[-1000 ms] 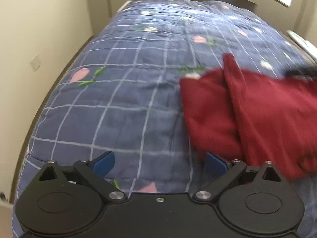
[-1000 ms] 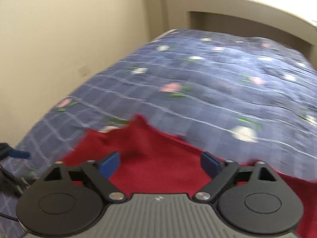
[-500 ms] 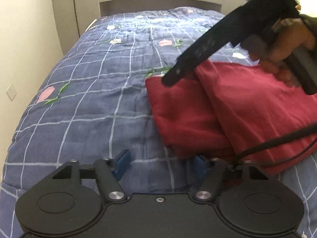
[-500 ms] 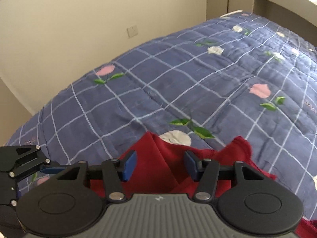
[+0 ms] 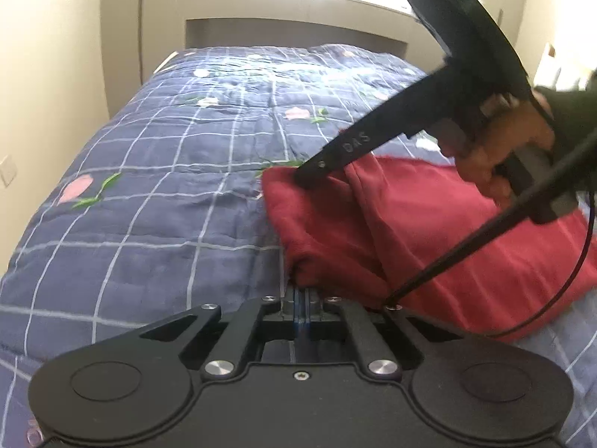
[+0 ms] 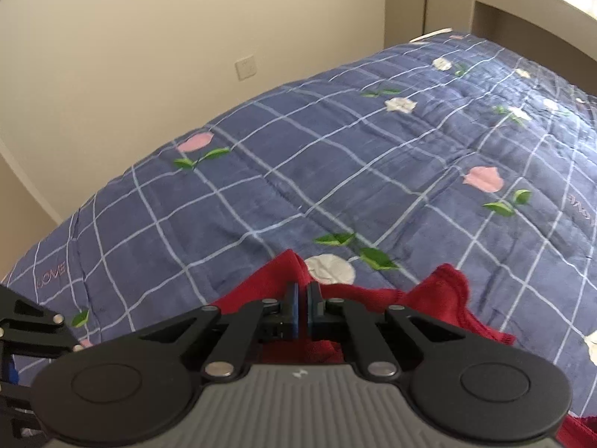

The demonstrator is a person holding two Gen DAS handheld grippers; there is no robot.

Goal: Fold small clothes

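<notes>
A dark red garment [image 5: 410,231] lies folded on the bed, right of centre in the left wrist view. My left gripper [image 5: 301,298] is shut on its near left corner, where the cloth bunches up at the pads. My right gripper [image 5: 304,177], held by a hand [image 5: 503,149], reaches in from the upper right and its tip meets the far left corner. In the right wrist view that gripper [image 6: 303,300] is shut, pinching the edge of the red garment [image 6: 447,298], and a cloth corner pokes up past the pads.
A blue checked quilt [image 5: 168,205] with pink and white flowers covers the bed. A cream wall [image 6: 149,56] with a socket [image 6: 245,67] runs along the left side, and a headboard [image 5: 298,18] stands at the far end. A black cable [image 5: 466,261] crosses the garment.
Both grippers went from wide open to shut on the red garment. The right gripper swung in from the right onto the far left corner, while the left stayed at the near corner.
</notes>
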